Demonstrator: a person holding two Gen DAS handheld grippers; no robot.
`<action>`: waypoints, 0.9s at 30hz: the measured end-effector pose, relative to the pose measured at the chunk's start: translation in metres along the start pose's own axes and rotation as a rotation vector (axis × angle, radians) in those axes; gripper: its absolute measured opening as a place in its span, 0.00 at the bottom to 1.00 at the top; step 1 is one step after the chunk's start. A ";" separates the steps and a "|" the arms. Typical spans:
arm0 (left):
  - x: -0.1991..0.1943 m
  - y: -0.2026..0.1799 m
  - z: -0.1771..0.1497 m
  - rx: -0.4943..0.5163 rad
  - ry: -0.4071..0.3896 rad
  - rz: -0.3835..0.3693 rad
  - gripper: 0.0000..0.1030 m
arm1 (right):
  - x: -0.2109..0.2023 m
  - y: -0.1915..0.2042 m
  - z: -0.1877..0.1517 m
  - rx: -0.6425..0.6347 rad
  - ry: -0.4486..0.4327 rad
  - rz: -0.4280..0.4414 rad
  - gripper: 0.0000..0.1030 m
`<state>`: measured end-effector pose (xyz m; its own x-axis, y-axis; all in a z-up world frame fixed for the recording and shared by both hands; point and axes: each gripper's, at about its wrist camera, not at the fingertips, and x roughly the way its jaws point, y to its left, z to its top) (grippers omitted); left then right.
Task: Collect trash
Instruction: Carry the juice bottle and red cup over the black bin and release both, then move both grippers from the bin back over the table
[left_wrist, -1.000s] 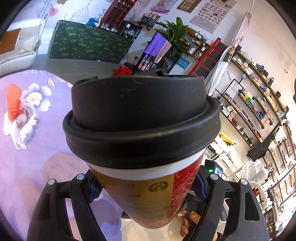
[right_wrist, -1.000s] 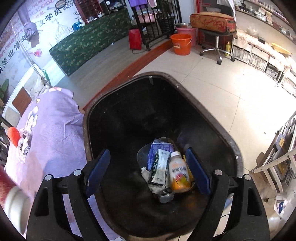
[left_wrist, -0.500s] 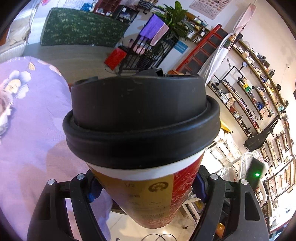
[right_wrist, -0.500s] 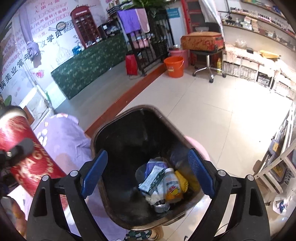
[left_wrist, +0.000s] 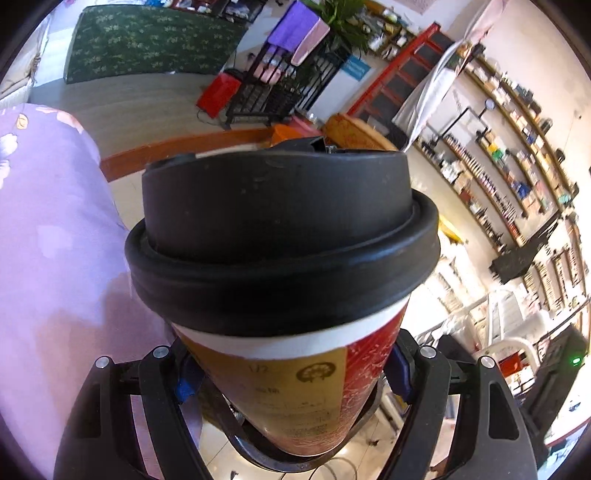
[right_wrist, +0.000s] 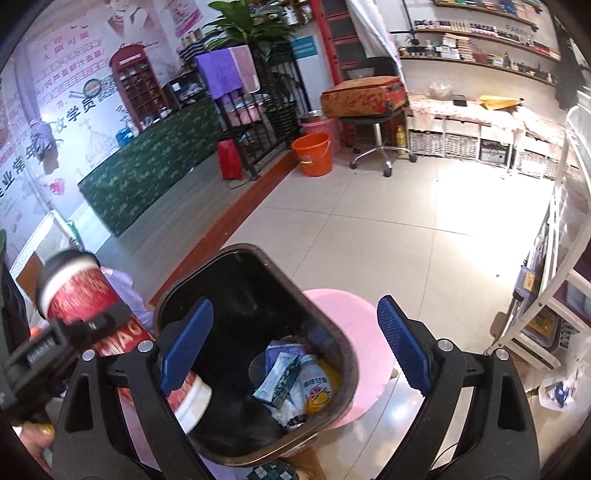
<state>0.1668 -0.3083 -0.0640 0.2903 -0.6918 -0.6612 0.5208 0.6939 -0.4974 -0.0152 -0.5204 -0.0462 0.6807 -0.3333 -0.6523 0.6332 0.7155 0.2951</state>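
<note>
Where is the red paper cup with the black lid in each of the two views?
Left wrist view: the cup fills the centre, clamped by the left gripper.
Right wrist view: the cup is at the left edge, beside the bin.
Shared landmark: the orange bucket, partly hidden behind the lid.

Counts: one red paper cup (left_wrist: 295, 387) with one black lid (left_wrist: 280, 236), centre of the left wrist view; one dark trash bin (right_wrist: 343, 354) at lower centre of the right wrist view, with one juice bottle (right_wrist: 316, 386) and one green-white carton (right_wrist: 280, 380) countable inside, rest of the pile unclear. Also one pink stool (right_wrist: 365, 332) under the bin, one orange bucket (right_wrist: 313, 155) at upper centre, one office chair (right_wrist: 376, 122), two grippers: left gripper (left_wrist: 291, 373), right gripper (right_wrist: 295, 347).
</note>
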 end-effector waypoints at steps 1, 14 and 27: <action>0.003 0.000 -0.001 0.004 0.016 0.007 0.74 | 0.001 -0.002 0.001 0.007 0.004 -0.002 0.87; 0.010 -0.014 -0.019 0.191 0.280 0.097 0.93 | -0.003 -0.008 0.010 0.070 -0.029 0.007 0.87; -0.065 0.015 -0.018 0.161 0.071 0.173 0.94 | 0.003 0.037 0.002 -0.025 0.001 0.087 0.88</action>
<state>0.1414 -0.2488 -0.0385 0.3320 -0.5453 -0.7697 0.5907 0.7563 -0.2811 0.0108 -0.4963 -0.0359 0.7324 -0.2685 -0.6257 0.5621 0.7569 0.3333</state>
